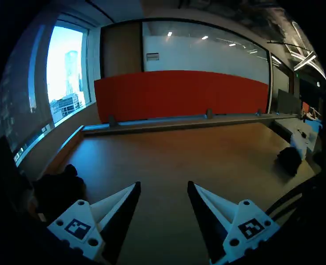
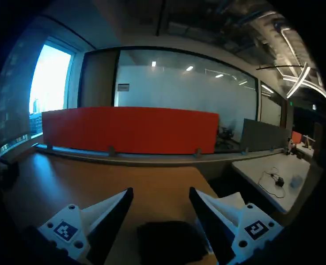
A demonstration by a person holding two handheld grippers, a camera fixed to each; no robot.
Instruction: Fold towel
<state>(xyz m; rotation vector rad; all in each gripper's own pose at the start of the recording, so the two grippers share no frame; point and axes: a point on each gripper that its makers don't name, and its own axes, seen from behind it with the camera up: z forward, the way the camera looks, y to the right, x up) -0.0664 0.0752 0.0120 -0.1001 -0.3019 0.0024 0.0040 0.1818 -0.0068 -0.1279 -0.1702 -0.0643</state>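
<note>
A dark towel (image 2: 172, 240) lies bunched on the wooden table (image 2: 119, 181), low in the right gripper view. My right gripper (image 2: 161, 190) hovers open just above and behind it, and its fingers do not touch the cloth. In the left gripper view a dark lump (image 1: 289, 159), likely the same towel, sits far right near the table's edge. My left gripper (image 1: 163, 183) is open over bare wood (image 1: 185, 150), holding nothing.
A red partition (image 1: 180, 95) runs along the table's far side, with a window (image 1: 66, 79) to the left. Another dark shape (image 1: 59, 190) sits at the lower left. Past the table's right edge stands a white desk (image 2: 273, 179) with a cable.
</note>
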